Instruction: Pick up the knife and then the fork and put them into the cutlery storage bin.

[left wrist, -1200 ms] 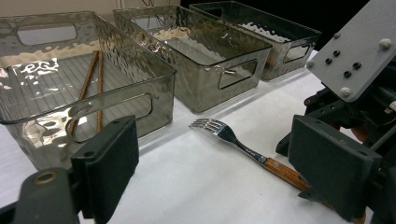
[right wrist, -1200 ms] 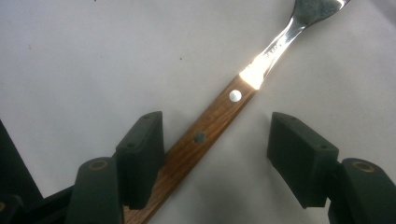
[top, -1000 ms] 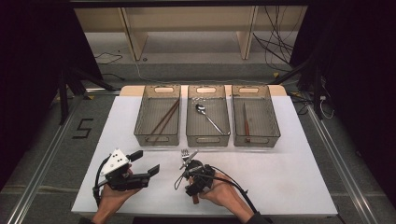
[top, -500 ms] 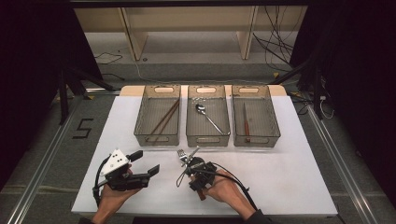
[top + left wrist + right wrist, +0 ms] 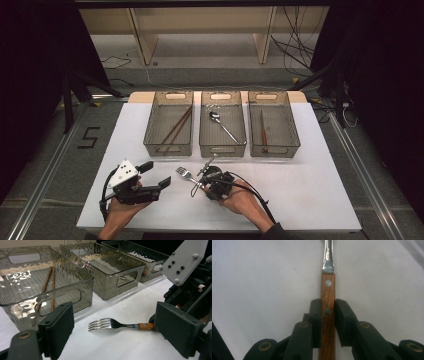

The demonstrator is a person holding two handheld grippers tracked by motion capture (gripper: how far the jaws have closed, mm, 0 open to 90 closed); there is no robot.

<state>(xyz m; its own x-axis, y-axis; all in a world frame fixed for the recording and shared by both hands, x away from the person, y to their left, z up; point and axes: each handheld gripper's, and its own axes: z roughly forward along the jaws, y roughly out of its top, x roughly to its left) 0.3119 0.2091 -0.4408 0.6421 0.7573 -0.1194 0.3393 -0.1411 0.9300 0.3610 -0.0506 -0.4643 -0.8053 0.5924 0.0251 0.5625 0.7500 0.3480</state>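
A fork (image 5: 185, 173) with a wooden handle (image 5: 328, 290) lies flat on the white table, tines pointing left in the high view. My right gripper (image 5: 202, 182) has just been closing and now has its pads pressed on both sides of the handle, low over the table. My left gripper (image 5: 155, 175) hovers open to the left of the fork with nothing between its jaws. From the left gripper view the fork (image 5: 110, 324) lies just beyond its two black pads (image 5: 58, 322).
Three clear bins stand in a row behind the fork. The left bin (image 5: 167, 148) holds brown chopsticks (image 5: 177, 125), the middle bin (image 5: 222, 148) a spoon (image 5: 220, 122), the right bin (image 5: 274, 148) a thin wooden-handled utensil (image 5: 263, 132). Bare table (image 5: 310, 180) lies to the right.
The right gripper's jaws have closed in on the fork's handle. The left gripper has stayed where it was.
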